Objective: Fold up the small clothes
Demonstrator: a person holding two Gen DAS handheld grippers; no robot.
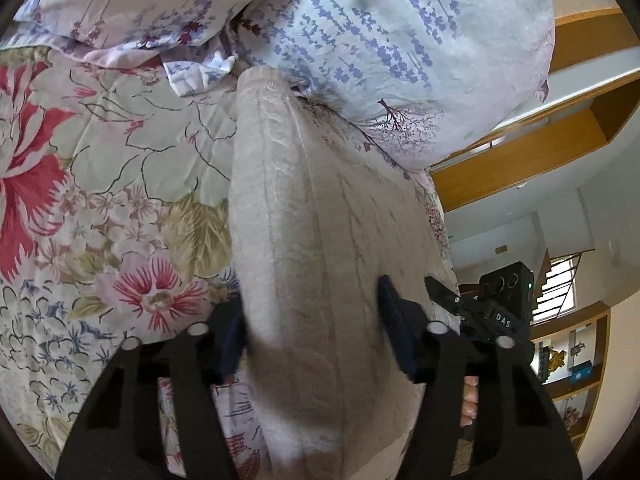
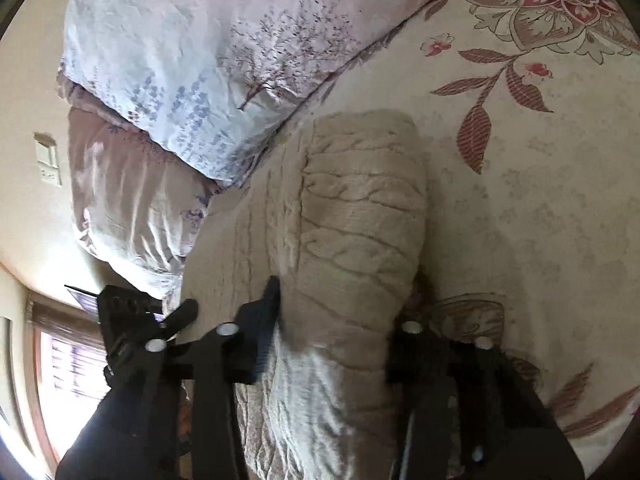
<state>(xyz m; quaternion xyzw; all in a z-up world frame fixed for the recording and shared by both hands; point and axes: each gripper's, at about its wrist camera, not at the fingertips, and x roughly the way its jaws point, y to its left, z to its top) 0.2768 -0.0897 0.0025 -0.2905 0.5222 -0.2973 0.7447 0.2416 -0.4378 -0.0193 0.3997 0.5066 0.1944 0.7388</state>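
Observation:
A beige cable-knit garment lies on a floral bedspread, folded into a long thick strip. My left gripper has its fingers on either side of the strip's near end, with the knit bulging between them. In the right wrist view the same knit fills the gap of my right gripper, its fingers astride the fabric. The right gripper also shows in the left wrist view, just right of the garment. The left gripper shows at the left of the right wrist view.
Two pillows in lavender-print cases lie beyond the garment's far end; one also shows in the right wrist view. The bed edge is at right, with wooden shelving and a window beyond.

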